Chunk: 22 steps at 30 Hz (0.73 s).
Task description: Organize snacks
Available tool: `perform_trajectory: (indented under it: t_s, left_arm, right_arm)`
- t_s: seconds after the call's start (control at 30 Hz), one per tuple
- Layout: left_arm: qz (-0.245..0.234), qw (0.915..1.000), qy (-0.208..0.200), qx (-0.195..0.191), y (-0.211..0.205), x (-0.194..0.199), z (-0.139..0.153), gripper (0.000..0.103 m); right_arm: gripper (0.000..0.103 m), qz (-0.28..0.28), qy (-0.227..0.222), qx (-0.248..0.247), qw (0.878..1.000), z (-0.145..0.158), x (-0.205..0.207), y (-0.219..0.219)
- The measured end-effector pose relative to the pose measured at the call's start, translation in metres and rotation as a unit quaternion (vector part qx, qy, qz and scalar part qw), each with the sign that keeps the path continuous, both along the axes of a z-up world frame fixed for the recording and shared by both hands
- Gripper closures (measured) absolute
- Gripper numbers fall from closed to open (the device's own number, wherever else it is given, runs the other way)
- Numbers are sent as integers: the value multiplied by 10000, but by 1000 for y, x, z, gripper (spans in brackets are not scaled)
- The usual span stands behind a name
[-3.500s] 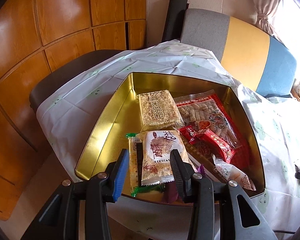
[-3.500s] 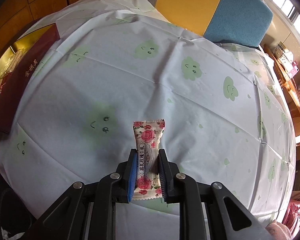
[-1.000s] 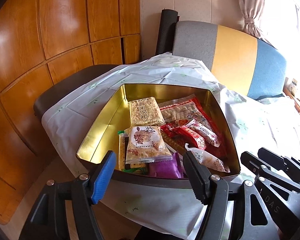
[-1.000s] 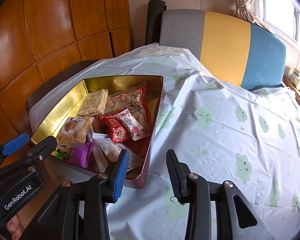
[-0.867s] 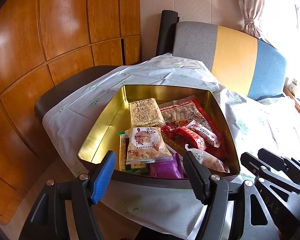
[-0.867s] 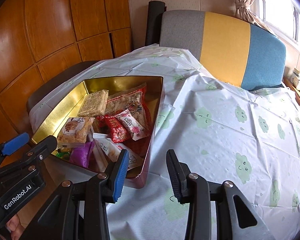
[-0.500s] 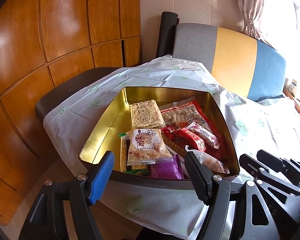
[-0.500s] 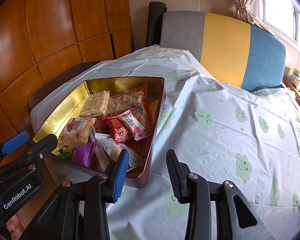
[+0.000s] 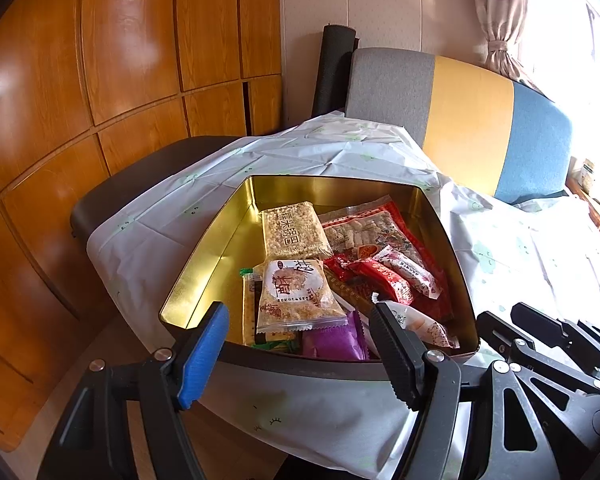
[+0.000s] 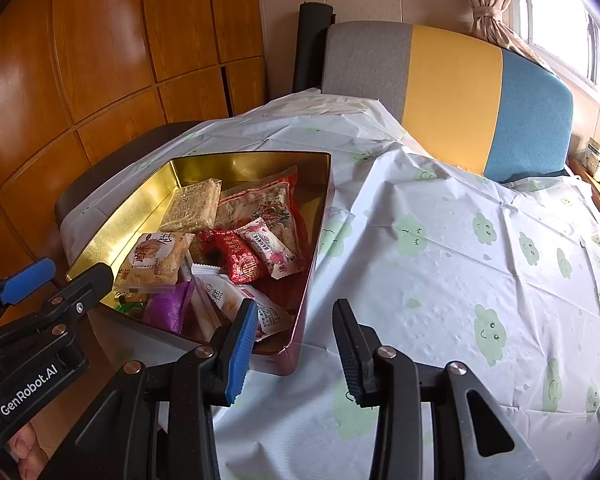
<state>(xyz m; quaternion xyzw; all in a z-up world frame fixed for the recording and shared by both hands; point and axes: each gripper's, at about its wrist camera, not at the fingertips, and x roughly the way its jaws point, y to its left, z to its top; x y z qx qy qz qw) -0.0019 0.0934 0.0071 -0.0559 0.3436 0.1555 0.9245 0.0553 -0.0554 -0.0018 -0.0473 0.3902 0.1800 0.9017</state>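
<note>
Snacks (image 9: pixel 300 292) piled in gold tin (image 9: pixel 216 256), centre frame | left gripper (image 9: pixel 300 354), right gripper (image 10: pixel 296 344) wide open, empty | step: apparently finished | next: check cloth for strays

gold tin (image 9: pixel 220 240), white green-cloud tablecloth (image 10: pixel 460 280), purple packet (image 9: pixel 332 340)

The right gripper (image 10: pixel 294 354), which was clamping the rose-print candy (image 10: pixel 270 247) over the tablecloth (image 10: pixel 440 264), is now hanging with its jaws apart and empty just outside the gold tin (image 10: pixel 236 162); the candy is lying inside the tin. The left gripper (image 9: pixel 300 354) is sitting farther back from the tin, jaws spread wider.
</note>
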Motion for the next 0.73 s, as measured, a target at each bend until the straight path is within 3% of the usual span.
perform_trajectory:
  t_s: [0.73]
  left_arm:
    - [-63, 9999, -123, 96, -3, 0, 2, 30]
  right_arm:
    - [64, 9, -20, 20, 10000, 0, 0, -3]
